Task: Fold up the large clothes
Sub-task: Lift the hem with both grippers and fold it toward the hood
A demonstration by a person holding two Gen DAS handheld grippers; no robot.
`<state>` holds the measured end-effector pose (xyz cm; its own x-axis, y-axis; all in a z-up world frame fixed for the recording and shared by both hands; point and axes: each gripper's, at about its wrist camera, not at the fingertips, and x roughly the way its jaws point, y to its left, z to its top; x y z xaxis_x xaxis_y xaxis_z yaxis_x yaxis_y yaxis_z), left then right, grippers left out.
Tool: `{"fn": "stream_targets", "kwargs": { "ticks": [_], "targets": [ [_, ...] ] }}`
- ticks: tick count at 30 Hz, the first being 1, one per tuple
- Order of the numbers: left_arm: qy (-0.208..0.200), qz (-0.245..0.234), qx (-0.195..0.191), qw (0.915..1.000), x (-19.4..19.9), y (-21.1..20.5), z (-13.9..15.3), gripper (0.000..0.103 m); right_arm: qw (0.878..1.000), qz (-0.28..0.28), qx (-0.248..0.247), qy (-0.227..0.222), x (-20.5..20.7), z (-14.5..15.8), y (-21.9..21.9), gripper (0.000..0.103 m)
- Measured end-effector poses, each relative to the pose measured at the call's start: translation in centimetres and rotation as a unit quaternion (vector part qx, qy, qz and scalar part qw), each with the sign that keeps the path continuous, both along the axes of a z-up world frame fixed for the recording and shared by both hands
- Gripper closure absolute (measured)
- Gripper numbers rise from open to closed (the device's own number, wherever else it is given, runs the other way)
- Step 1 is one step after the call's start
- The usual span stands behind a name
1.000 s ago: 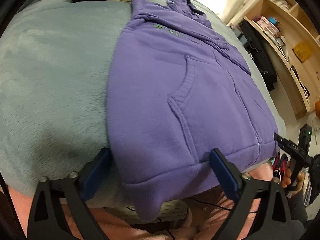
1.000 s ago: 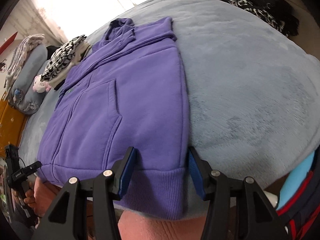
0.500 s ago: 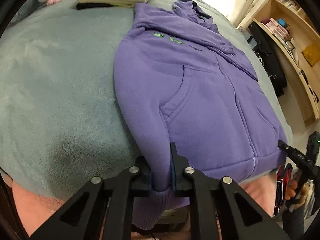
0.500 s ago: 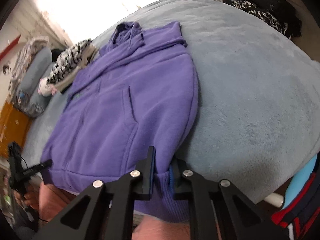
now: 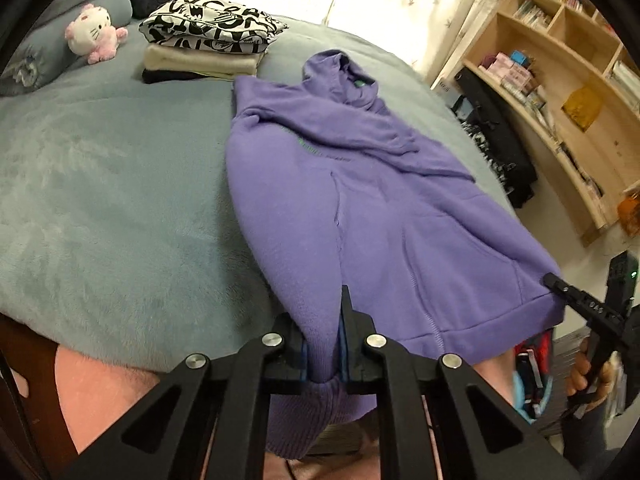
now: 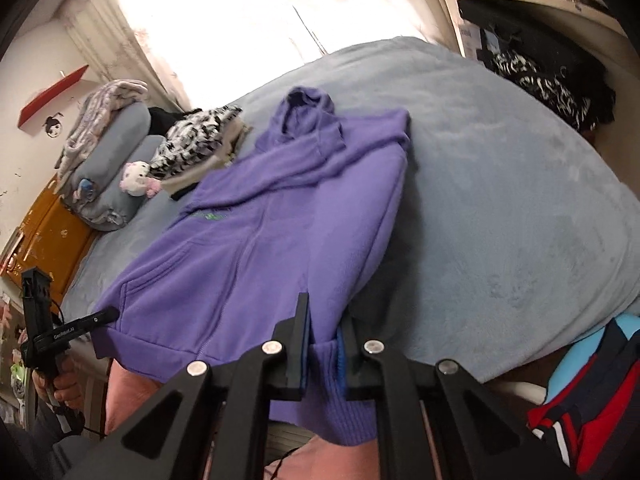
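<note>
A purple hoodie [image 5: 360, 184] lies front up on the grey-blue bed [image 5: 100, 200], hood at the far end, sleeves folded across the chest. My left gripper [image 5: 324, 356] is shut on the hem's left corner and holds it lifted off the bed. My right gripper [image 6: 324, 352] is shut on the hem's right corner of the hoodie [image 6: 280, 216], also lifted. The right gripper [image 5: 560, 284] shows at the hem's far corner in the left wrist view, and the left gripper [image 6: 108, 314] in the right wrist view. The lower half of the hoodie hangs raised between them.
A stack of folded clothes [image 5: 208, 44] and a pink plush toy [image 5: 94, 32] sit at the bed's far end near pillows [image 6: 116, 160]. Wooden shelves [image 5: 560, 92] stand to the right, with dark clothes [image 6: 548, 80] below them. Bare blanket [image 6: 520, 200] lies right of the hoodie.
Both grippers closed on the hoodie's hem corners, then lifted them up off the bed. The lower part of the hoodie now hangs raised, and both cameras sit higher.
</note>
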<state>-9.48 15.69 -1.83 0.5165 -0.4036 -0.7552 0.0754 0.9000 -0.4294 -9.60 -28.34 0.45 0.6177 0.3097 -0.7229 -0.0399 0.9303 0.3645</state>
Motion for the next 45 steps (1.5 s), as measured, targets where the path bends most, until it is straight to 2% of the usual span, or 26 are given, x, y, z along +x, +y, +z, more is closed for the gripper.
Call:
{"fn": "stream_targets", "kwargs": {
  "ticks": [4, 8, 13, 18, 26, 33, 37, 39, 40, 41, 43, 45],
  "targets": [
    [0.000, 0.021, -0.044, 0.9988, 0.5, 2.4, 0.9, 0.095, 0.999, -0.013, 0.028, -0.011, 0.3, 1.3, -1.2, 0.094],
    [-0.014, 0.043, -0.072, 0.9964, 2.8, 3.7, 1.8, 0.095, 0.996, -0.054, 0.074, -0.023, 2.3, 2.0, -3.1, 0.094],
    [-0.020, 0.059, -0.095, 0.9935, 7.4, 4.5, 2.3, 0.095, 0.986, -0.097, 0.130, -0.029, 6.5, 1.9, -5.2, 0.094],
    [-0.024, 0.067, -0.108, 0.9916, 13.1, 4.5, 2.0, 0.095, 0.982, -0.113, 0.150, -0.036, 11.7, 1.6, -5.7, 0.094],
    [0.002, 0.079, -0.113, 0.9905, 25.4, 3.4, -0.6, 0.094, 0.980, -0.138, 0.145, 0.000, 22.6, -1.7, -6.2, 0.093],
    [0.043, 0.097, -0.109, 0.9884, 35.5, 2.5, -5.6, 0.090, 0.977, -0.161, 0.126, 0.056, 31.7, -6.9, -6.8, 0.092],
    [0.091, 0.101, -0.137, 0.9811, 39.1, 2.8, -9.1, 0.080, 0.974, -0.162, 0.127, 0.094, 36.0, -10.1, -6.8, 0.082],
    [0.111, 0.108, -0.159, 0.9751, 40.7, 3.2, -10.6, 0.079, 0.969, -0.163, 0.151, 0.111, 37.5, -11.3, -7.1, 0.072],
    [0.115, 0.108, -0.169, 0.9728, 41.2, 3.4, -11.0, 0.079, 0.966, -0.161, 0.166, 0.112, 38.0, -11.5, -7.2, 0.059],
    [0.117, 0.107, -0.181, 0.9704, 41.7, 3.6, -11.3, 0.077, 0.964, -0.159, 0.181, 0.110, 38.4, -11.7, -7.4, 0.047],
    [0.113, 0.108, -0.211, 0.9648, 42.2, 3.9, -11.6, 0.073, 0.961, -0.156, 0.210, 0.091, 38.8, -11.5, -7.7, 0.037],
    [0.097, 0.113, -0.228, 0.9622, 42.5, 4.2, -11.5, 0.063, 0.962, -0.151, 0.216, 0.073, 39.3, -11.0, -7.7, 0.036]
  ]
}}
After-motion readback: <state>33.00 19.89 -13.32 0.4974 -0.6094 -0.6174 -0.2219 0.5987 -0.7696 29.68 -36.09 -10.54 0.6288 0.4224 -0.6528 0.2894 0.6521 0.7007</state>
